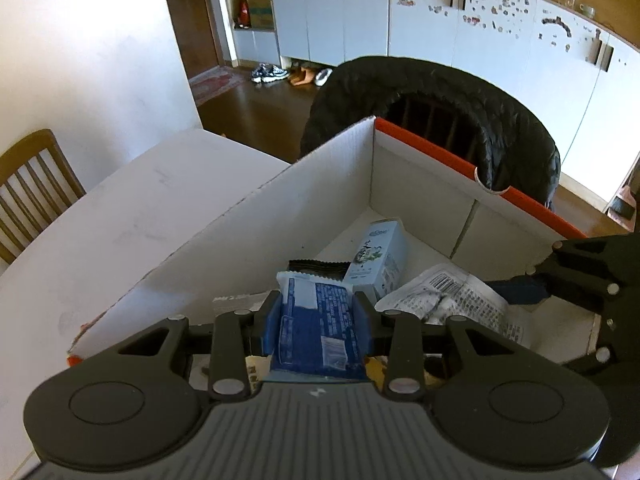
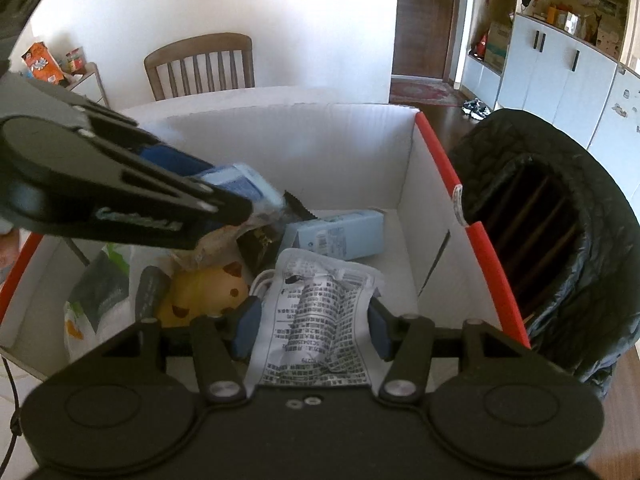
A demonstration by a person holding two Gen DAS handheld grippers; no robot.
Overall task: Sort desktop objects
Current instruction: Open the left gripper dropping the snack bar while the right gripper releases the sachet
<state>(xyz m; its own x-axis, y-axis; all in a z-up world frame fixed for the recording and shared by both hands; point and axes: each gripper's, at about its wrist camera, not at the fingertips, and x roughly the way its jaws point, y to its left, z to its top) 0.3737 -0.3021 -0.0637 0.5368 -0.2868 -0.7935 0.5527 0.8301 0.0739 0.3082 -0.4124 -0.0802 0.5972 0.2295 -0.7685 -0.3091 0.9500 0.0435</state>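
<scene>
A blue snack packet (image 1: 316, 322) is being gripped by the left tongs (image 1: 317, 316) above the white cardboard box (image 1: 256, 216) on the desk (image 1: 132, 216). The right tongs (image 2: 313, 326) are being held spread – a printed white pouch (image 2: 320, 312) lying between them inside the box, beside a pale blue carton (image 2: 340, 236).

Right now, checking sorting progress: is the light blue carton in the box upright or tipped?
Tipped: the light blue carton lies on its side on the box floor.

White box (image 2: 304, 152) rimmed red, blue packet (image 1: 316, 320), yellow brown-spotted toy (image 2: 208, 292)
</scene>
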